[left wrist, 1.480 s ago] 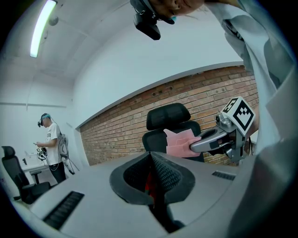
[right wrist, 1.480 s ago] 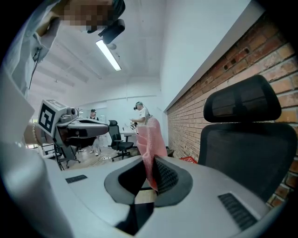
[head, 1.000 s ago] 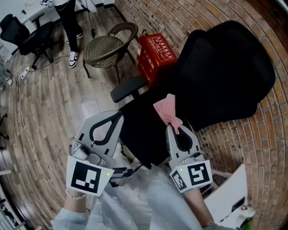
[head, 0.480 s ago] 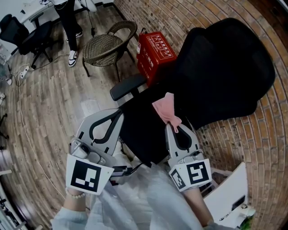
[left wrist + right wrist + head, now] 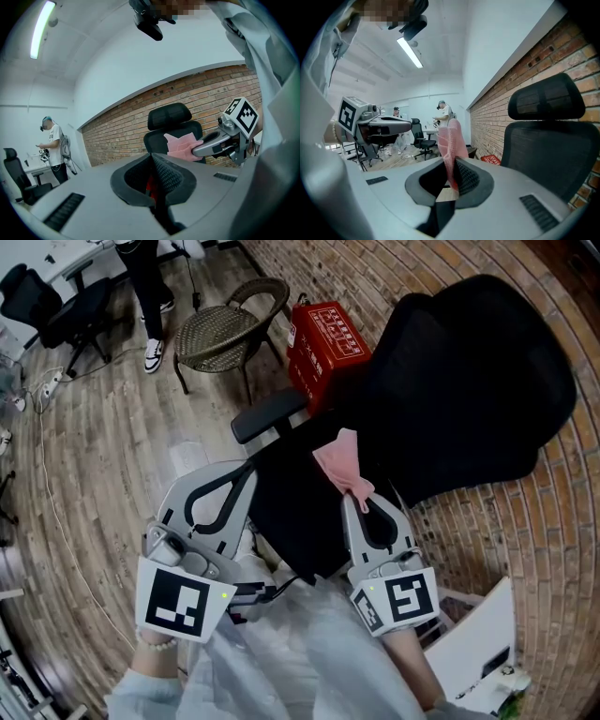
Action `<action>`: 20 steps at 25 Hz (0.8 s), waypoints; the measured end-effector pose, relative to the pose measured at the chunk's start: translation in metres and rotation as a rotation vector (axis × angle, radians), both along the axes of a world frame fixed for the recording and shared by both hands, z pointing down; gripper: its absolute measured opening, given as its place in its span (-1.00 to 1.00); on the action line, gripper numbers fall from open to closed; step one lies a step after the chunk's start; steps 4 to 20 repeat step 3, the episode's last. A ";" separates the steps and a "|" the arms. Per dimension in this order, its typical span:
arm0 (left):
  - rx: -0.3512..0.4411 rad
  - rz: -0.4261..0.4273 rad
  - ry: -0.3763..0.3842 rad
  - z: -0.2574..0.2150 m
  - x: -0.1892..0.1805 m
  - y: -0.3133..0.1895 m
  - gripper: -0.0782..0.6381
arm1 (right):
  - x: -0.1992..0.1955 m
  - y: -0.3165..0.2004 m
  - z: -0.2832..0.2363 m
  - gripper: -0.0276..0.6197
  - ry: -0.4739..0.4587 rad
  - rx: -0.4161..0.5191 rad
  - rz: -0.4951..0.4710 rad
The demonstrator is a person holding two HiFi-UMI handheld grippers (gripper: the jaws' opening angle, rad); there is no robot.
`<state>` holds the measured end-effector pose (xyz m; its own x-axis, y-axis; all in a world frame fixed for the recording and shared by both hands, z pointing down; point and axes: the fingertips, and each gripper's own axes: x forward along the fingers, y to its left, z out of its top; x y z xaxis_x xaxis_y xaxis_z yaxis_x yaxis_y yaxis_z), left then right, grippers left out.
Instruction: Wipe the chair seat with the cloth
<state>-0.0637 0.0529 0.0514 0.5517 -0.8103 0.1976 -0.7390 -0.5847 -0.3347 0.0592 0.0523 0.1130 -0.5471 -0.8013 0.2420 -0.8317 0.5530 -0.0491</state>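
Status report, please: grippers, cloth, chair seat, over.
Right gripper shut on pink cloth, over the chair seat. Left gripper shut, empty. Nothing seen lying on seat.

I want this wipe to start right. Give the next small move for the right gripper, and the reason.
Probably lower the right gripper until the pink cloth presses onto the black chair seat. The gripper is shut on the cloth, yet in the right gripper view it stands free of any surface, so wiping contact seems lacking.
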 end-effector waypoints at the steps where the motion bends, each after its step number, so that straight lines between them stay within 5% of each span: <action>1: 0.000 0.000 -0.001 0.000 0.000 0.000 -0.73 | -0.001 0.000 0.000 -0.74 0.003 -0.001 -0.003; 20: 0.001 0.000 -0.002 0.000 -0.001 0.000 -0.73 | -0.002 0.000 0.001 -0.74 0.010 -0.003 -0.007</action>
